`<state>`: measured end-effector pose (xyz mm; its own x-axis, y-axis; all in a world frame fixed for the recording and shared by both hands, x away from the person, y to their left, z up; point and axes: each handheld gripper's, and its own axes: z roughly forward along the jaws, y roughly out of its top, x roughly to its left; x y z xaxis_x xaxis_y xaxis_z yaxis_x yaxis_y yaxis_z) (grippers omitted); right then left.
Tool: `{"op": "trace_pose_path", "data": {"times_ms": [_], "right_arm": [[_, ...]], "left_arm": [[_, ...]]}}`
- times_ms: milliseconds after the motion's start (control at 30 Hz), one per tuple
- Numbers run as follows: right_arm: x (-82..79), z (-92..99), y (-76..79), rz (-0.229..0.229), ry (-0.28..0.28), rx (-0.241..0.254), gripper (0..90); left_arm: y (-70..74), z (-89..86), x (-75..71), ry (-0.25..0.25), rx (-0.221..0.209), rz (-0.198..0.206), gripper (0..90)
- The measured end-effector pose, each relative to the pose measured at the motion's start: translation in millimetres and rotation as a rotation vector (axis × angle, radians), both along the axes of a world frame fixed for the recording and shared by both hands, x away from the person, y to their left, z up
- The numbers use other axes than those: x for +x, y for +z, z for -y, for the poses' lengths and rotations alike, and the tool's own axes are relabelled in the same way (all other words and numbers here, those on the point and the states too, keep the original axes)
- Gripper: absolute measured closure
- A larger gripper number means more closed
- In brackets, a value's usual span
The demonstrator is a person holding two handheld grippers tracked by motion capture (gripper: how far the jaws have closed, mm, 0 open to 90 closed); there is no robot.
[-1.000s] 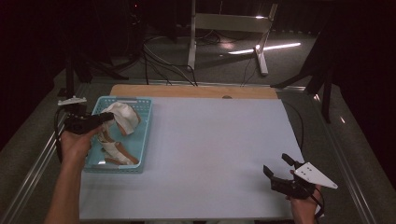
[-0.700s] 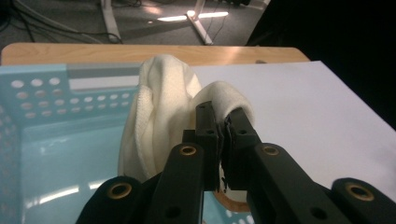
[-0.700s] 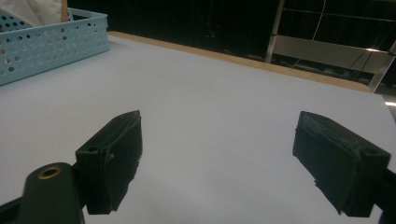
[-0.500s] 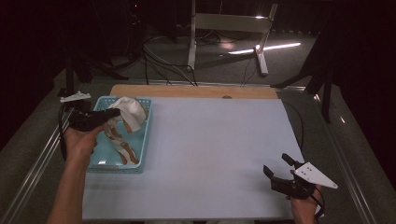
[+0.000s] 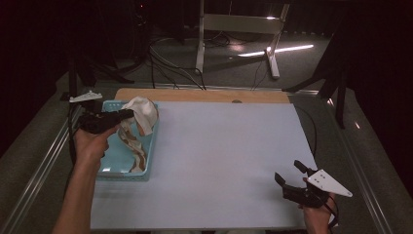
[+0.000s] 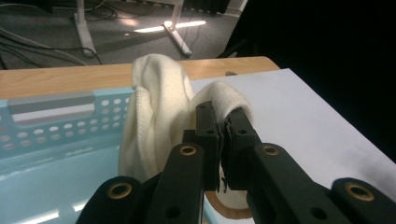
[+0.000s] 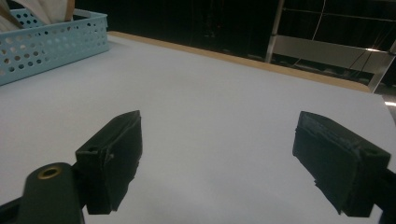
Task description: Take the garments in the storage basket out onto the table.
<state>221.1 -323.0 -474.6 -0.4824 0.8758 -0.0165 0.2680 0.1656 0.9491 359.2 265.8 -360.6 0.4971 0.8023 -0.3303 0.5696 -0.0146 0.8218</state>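
A cream-white knitted cloth (image 5: 142,113) is showing a tan-brown band along its hanging edge. The basket (image 5: 108,168) is looking pale turquoise, its walls dotted with rows of small round holes. Both the left gripper (image 5: 127,114) and the right gripper (image 5: 290,174) are showing black, with brass-coloured rivets. The table (image 5: 219,156) is appearing pale blue-white with a light wooden strip along the far edge.

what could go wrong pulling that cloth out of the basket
1. The left hand-held gripper pinches only a small fold of the cream cloth; the rest hangs loose, so it might slip free.
2. The cloth's brown-edged tail lies inside the blue basket and could drag on the rim or tug the light basket along.
3. The right hand-held gripper waits open at the far corner, too distant to steady anything.
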Motion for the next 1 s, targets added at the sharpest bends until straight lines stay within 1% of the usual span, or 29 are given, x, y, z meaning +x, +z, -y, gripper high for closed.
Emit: {"op": "trace_pose_path", "data": {"times_ms": [133,267,433,667,833,1000], "right_arm": [[0.0,0.2,0.1,0.000,-0.001,0.001,15.9],[0.1,0.2,0.1,0.000,0.000,0.000,15.9],[0.3,0.3,0.1,0.000,0.000,0.001,15.9],[0.5,0.2,0.1,0.000,0.001,0.001,15.9],[0.7,0.5,0.1,0.000,0.001,0.001,15.9],[0.8,0.6,0.2,-0.001,0.000,0.000,15.9]], "left_arm": [[2.9,5.6,0.2,-0.013,-0.003,0.004,87.2],[5.9,10.8,0.4,-0.026,-0.014,0.012,87.2],[9.8,18.7,0.4,-0.042,-0.012,0.019,87.2],[14.1,29.9,1.8,-0.065,-0.031,0.024,87.2],[17.9,38.3,3.0,-0.085,-0.033,0.031,87.2],[20.5,46.0,4.6,-0.098,-0.045,0.038,87.2]]}}
